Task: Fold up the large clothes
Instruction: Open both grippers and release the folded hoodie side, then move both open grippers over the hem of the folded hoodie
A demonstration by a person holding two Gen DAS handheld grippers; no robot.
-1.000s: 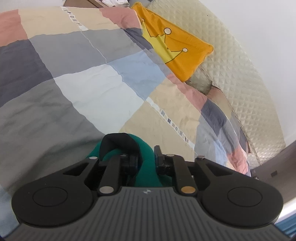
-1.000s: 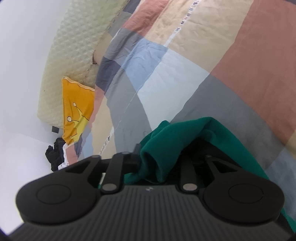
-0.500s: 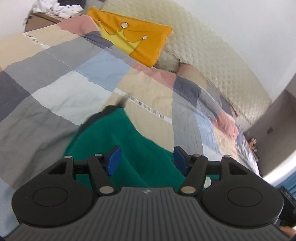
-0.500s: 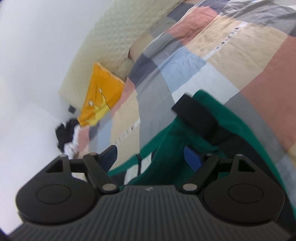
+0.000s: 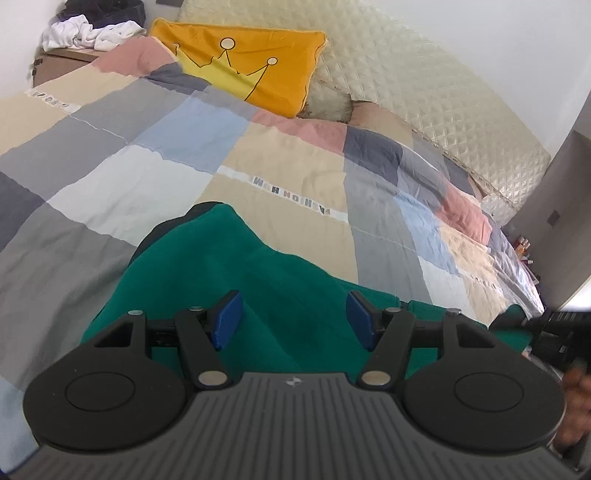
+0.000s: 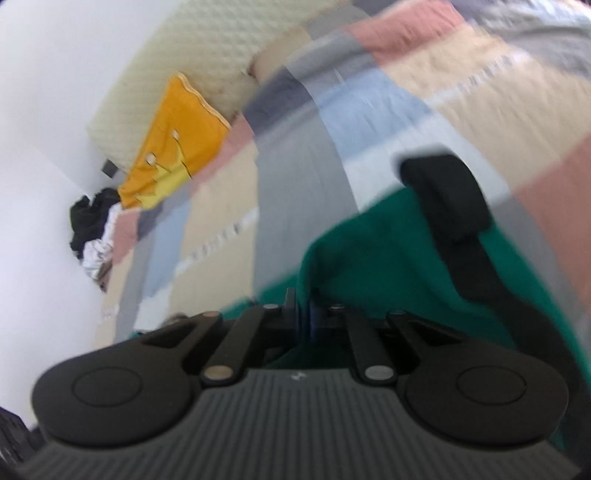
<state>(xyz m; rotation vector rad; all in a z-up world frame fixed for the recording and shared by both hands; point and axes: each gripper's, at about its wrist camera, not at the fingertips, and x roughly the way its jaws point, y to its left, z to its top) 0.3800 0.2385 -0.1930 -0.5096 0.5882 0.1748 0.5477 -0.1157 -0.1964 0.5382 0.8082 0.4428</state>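
While the right view is motion-blurred, the garment reads clearly: one dark green fleece-like top (image 5: 280, 295) with black trim, lying spread on the patchwork bed cover (image 5: 295, 158) of grey, beige, pink and blue blocks. One black cuff or collar band (image 6: 447, 192) shows at its far edge, with a black strip running back from it.

Left gripper (image 5: 293, 317): blue-padded fingers (image 5: 227, 314) wide apart, hovering over the green fabric, nothing between them.

Right gripper (image 6: 304, 321): jaws together, a fold of the green cloth seems pinched between them; blur makes contact hard to confirm.

Count: one garment, two grippers, one orange cushion with a yellow crown print (image 5: 251, 74) against one cream quilted headboard (image 5: 424, 99), one pile of white and dark clothes (image 5: 88, 26) on a brown stand beside the bed. A white label strip with grey letters (image 5: 295, 194) runs across the cover.
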